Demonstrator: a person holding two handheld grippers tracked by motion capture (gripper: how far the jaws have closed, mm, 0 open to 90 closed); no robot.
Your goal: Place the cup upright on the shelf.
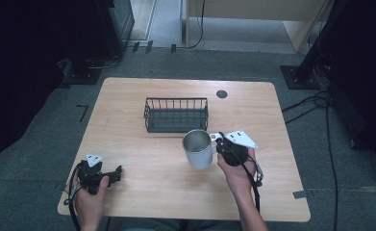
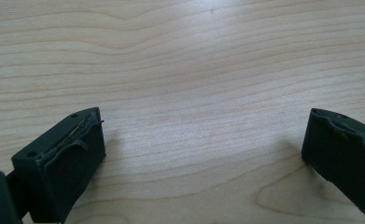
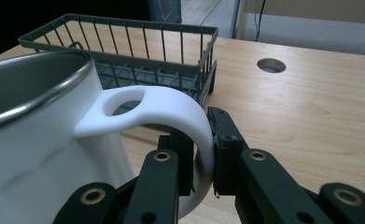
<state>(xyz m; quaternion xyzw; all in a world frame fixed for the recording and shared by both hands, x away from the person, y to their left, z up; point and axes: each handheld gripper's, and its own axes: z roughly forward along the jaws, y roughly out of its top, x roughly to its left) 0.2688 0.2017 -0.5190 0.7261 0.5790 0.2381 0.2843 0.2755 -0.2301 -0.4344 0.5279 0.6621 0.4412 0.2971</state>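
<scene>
**Mug held by its handle, wire basket just behind**

A pale wooden table [image 1: 142,159] is carrying the work. My right gripper [image 3: 203,154] is clamping the white mug [image 1: 198,150] by its handle [image 3: 171,109], 2 jaws pinching the smooth, stiff loop. It looks light but slippery, likely to swing. The basket [image 1: 176,114] is waiting close behind, open-topped. My left gripper [image 1: 104,175] is resting with jaws apart.

wire basket [image 1: 176,114], wooden table [image 1: 137,159], table hole [image 1: 221,94]
</scene>
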